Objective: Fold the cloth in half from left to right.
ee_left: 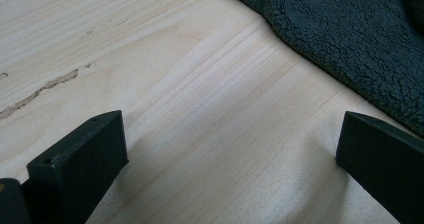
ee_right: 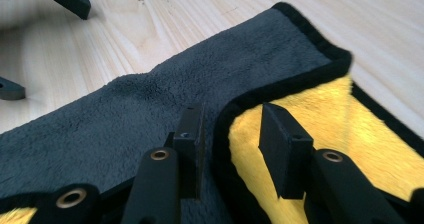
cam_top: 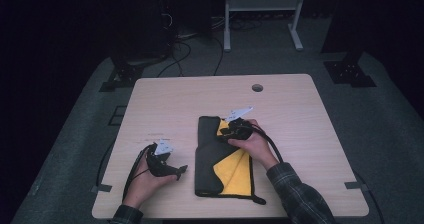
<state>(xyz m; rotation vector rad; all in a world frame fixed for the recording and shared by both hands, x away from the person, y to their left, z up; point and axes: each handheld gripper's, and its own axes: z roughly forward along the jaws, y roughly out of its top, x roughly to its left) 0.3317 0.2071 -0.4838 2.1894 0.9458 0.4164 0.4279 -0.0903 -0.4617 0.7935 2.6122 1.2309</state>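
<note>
Right gripper [ee_right: 227, 134] | jaws part open, straddling the black-bound folded edge of the grey-and-yellow microfibre cloth [ee_right: 150, 104], pads not pressing it; cloth lies folded mid-table [cam_top: 165, 99] | left gripper [ee_left: 230, 154] | jaws wide open, nothing between, resting on bare wood just beside the cloth's grey side

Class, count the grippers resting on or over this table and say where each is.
2: the left gripper on bare table beside the cloth; the right gripper over the cloth's far end.

Dim room – grey carpet floor [cam_top: 380, 129], pale wooden table [cam_top: 295, 114], white frame [cam_top: 262, 4]
</note>
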